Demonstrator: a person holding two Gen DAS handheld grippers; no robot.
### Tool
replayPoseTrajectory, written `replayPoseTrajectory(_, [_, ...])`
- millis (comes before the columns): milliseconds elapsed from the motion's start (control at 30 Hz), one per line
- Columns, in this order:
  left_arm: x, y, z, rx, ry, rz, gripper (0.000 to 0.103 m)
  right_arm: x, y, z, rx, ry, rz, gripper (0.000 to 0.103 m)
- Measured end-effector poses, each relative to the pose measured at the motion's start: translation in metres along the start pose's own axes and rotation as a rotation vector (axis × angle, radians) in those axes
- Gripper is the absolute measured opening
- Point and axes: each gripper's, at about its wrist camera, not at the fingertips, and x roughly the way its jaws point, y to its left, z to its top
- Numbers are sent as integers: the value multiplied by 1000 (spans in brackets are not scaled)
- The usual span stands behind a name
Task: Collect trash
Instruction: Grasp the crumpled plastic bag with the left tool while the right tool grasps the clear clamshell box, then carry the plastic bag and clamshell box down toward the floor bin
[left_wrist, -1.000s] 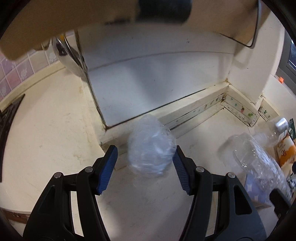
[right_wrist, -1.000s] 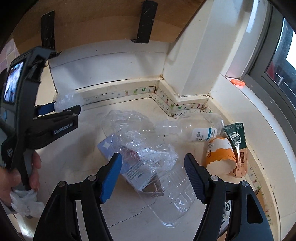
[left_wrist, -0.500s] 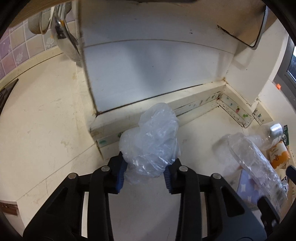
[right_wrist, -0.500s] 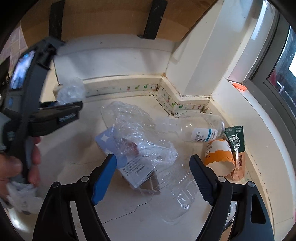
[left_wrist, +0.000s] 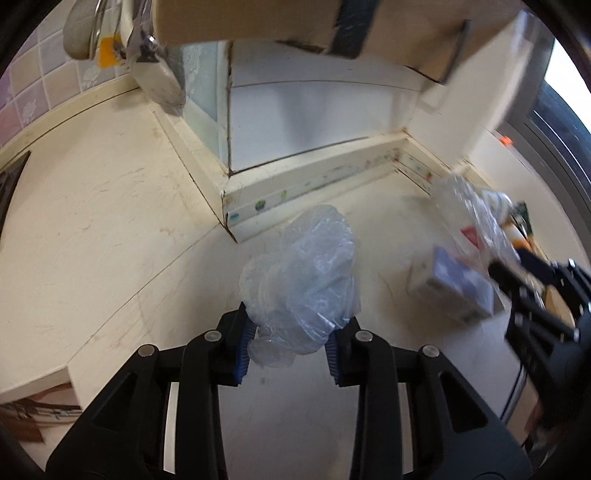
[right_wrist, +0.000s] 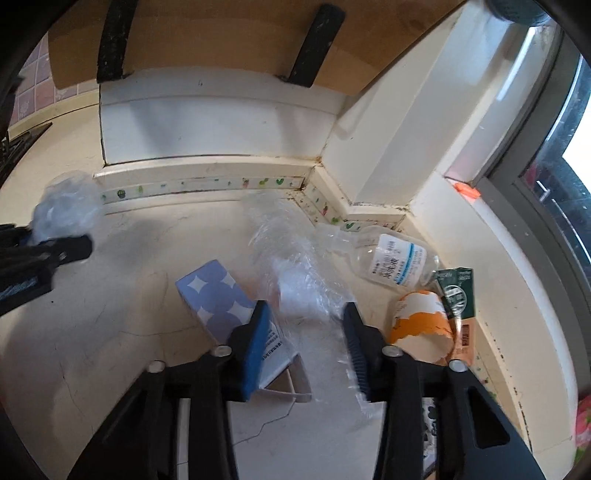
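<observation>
Pinching crumpled plastic bag (left_wrist: 303, 273) in my left claw (left_wrist: 288, 347), lifted off counter (left_wrist: 92, 229). Right claw (right_wrist: 306, 343) half-spread, straddling clear wrap (right_wrist: 295, 273); wrap's long axis runs near-to-far, blue box (right_wrist: 218, 295) just left.

Cream stone counter (right_wrist: 110, 350), scuffed and cracked, edged by a low backsplash strip. Lying on it: blue-and-white box (right_wrist: 218, 299), crumpled clear plastic wrap (right_wrist: 295, 266), clear labelled bottle (right_wrist: 395, 260), orange-and-white paper cup (right_wrist: 421, 328), green packet (right_wrist: 456, 295).
</observation>
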Motion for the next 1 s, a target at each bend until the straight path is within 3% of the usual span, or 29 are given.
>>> replayPoseTrajectory(267, [-49, 10, -10, 64, -14, -48, 29, -40, -28, 2, 178, -52, 19, 27])
replayPoseTrajectory(600, [-101, 40, -13, 123, -3, -106, 29, -113, -58, -2, 441, -81, 136, 27])
replayPoseTrajectory(800, [-138, 62, -24, 236, 13, -191, 29, -172, -29, -23, 539, -64, 118, 27])
replayPoseTrajectory(1000, [-174, 95, -45, 390, 27, -290, 29, -239, 40, -56, 657, -38, 52, 27])
